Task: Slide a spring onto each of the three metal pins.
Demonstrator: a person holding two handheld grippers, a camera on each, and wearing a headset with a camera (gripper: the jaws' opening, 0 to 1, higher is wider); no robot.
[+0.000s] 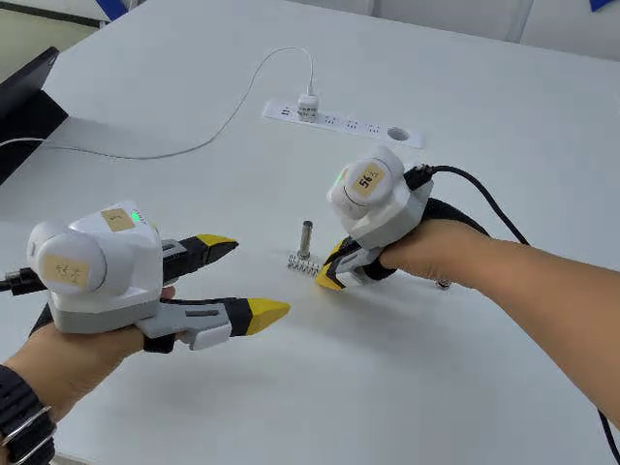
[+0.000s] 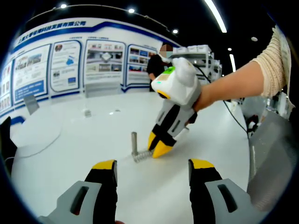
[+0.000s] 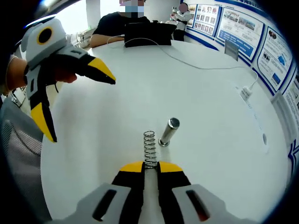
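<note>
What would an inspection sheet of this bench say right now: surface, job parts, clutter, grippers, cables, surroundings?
Surface: white table, smooth.
Job's things: one metal pin upright, bare; spring lying beside it.
Clutter: power strip.
Grippers: left gripper open, holding nothing; right gripper jaws shut on spring's end.
Cables: white cable from strip's plug; black cable on right gripper.
Surroundings: wall display boards; seated person.

Thin coiled steel spring [image 3: 149,142], near end hidden between right gripper [image 3: 150,166] tips; small metal piece [image 1: 443,284], mostly covered by a forearm; black flat screen [image 1: 24,102], cut by left edge.
</note>
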